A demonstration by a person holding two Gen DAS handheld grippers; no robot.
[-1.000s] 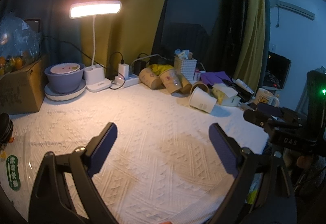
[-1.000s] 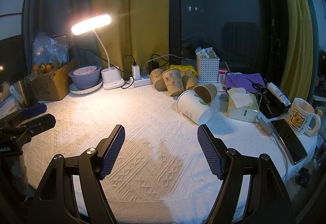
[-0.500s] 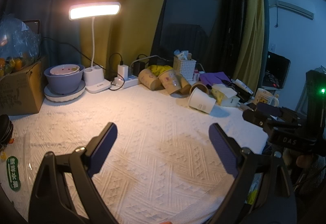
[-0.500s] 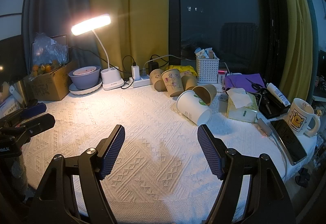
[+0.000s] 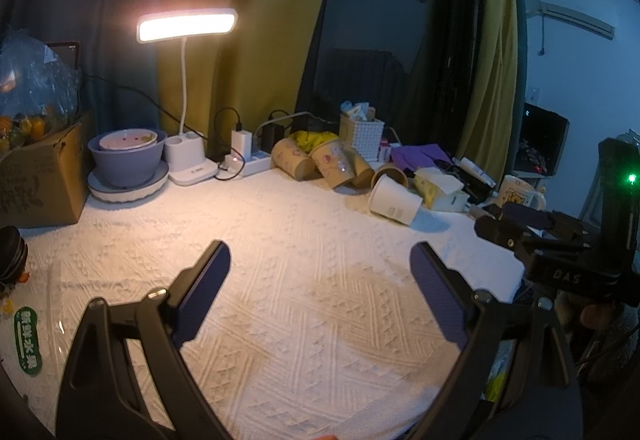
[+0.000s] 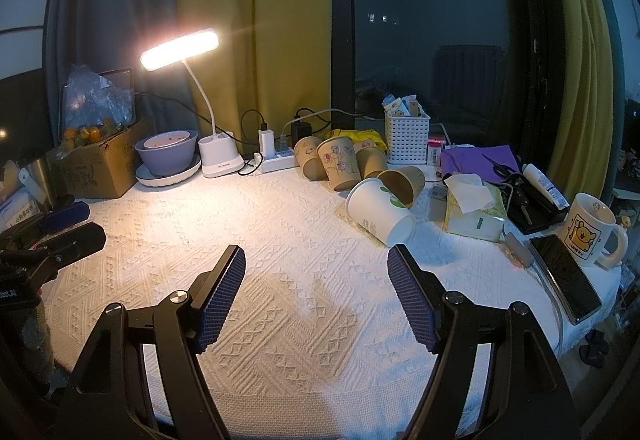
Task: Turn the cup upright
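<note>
A white paper cup (image 6: 380, 211) with a green mark lies on its side on the white cloth, right of centre; it also shows in the left wrist view (image 5: 394, 200). Several brown paper cups (image 6: 340, 162) lie tipped behind it, also in the left wrist view (image 5: 316, 160). My right gripper (image 6: 316, 292) is open and empty, above the cloth, the white cup ahead and slightly right of it. My left gripper (image 5: 320, 288) is open and empty over the cloth's near middle. The right gripper appears at the left wrist view's right edge (image 5: 520, 224).
A lit desk lamp (image 6: 180, 48), a purple bowl on a plate (image 6: 166, 154), a power strip (image 6: 276, 160) and a white basket (image 6: 406, 138) line the back. A tissue box (image 6: 474, 210), phone (image 6: 566, 276) and mug (image 6: 590, 232) sit right. A cardboard box (image 6: 100, 160) stands left.
Both views have drifted back very slightly, so the objects look a little smaller. Both grippers stay open and nothing on the table has moved.
</note>
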